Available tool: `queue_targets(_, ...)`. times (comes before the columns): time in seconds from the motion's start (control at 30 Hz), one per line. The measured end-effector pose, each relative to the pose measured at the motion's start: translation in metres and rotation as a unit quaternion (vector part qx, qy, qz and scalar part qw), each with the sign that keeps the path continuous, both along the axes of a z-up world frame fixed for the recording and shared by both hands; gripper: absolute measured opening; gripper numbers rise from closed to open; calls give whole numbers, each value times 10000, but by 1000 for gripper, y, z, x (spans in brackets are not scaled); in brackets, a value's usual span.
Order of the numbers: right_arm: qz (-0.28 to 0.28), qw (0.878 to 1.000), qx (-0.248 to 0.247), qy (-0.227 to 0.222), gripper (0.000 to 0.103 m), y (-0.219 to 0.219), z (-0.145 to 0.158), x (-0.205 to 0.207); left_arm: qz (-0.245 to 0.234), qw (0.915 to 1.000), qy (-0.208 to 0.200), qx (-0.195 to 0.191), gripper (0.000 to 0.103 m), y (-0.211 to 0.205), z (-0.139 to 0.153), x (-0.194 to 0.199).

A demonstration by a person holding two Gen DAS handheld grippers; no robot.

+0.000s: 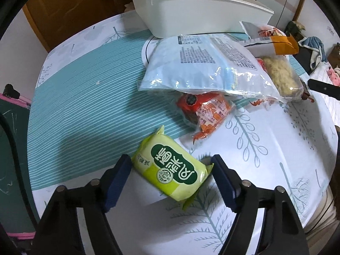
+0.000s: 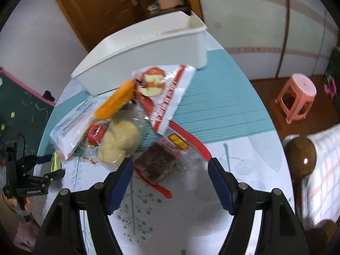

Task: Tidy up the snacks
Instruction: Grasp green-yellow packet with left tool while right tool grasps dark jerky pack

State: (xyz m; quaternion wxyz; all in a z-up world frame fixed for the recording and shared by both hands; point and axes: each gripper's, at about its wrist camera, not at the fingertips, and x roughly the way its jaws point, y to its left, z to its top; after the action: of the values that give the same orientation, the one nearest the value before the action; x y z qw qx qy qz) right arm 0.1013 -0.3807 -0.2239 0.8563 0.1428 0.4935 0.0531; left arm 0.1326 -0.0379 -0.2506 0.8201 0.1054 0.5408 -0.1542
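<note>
Left tongs (image 1: 171, 167): jaws set either side of the green snack packet (image 1: 172, 171), which lies flat on the desk (image 1: 265, 170) nearest the viewer; the pads appear just at its two ends, and whether they press cannot be told; no lift yet, so counted as not holding. Right tongs (image 2: 170, 170): jaws wide, empty, hovering over the dark cake packet (image 2: 161, 161), which lies loose between them at the near edge of the snack heap. White bin (image 1: 191, 10): landmark, empty as far as can be seen, standing at the far side of the desk. Snack heap, all in front of the bin: orange-red packet (image 1: 204, 110) closest to the green one; large pale blue bag (image 1: 204, 63) lying over it and reaching almost to the bin; pale noodle packet (image 1: 280, 76) to the right of the blue bag; red-and-white apple-print bag (image 2: 167, 91) touching the bin's front. Risks, as judged: the green packet sits askew to the jaws, so a grip on its crimped ends could let it pivot or slip out; the dark packet's glossy film may slide from the pads; pulling it may drag the noodle packet resting just beside it. Surface: round desk, cloth white with leaf print and a teal striped band. Room, beyond the bin: brown wooden door (image 2: 102, 10), pale wall; pink stool (image 2: 297, 97) on wood floor.
</note>
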Motion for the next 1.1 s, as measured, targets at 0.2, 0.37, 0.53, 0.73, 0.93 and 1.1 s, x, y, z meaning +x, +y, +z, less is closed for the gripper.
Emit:
queue_targets(0.2, -148, 9997, 74, 189, 73, 13, -13, 12, -2, 10000, -8, 16, 75, 0, 0, -1)
queue_targets(0.37, -200, 9995, -220, 146, 73, 25, -12, 19, 2, 10000, -5, 19, 75, -1, 0, -1)
queue_targets(0.53, 60, 9952, -974, 89, 73, 45, -15, 21, 15, 10000, -23, 38, 75, -1, 1, -2)
queue_targets(0.73, 302, 9901, -1374, -31, 57, 55, -16, 11, -24, 10000, -32, -59, 60, -1, 3, -6)
queue_targets(0.93, 350, 9918, -1226, -60, 47, 52, -14, -8, -19, 9999, -160, 26, 53, -2, 5, -17)
queue_targets(1.1, 336, 9955, -882, -41, 45, 44, -11, -22, 117, 9997, -197, -66, 52, 0, 11, -26)
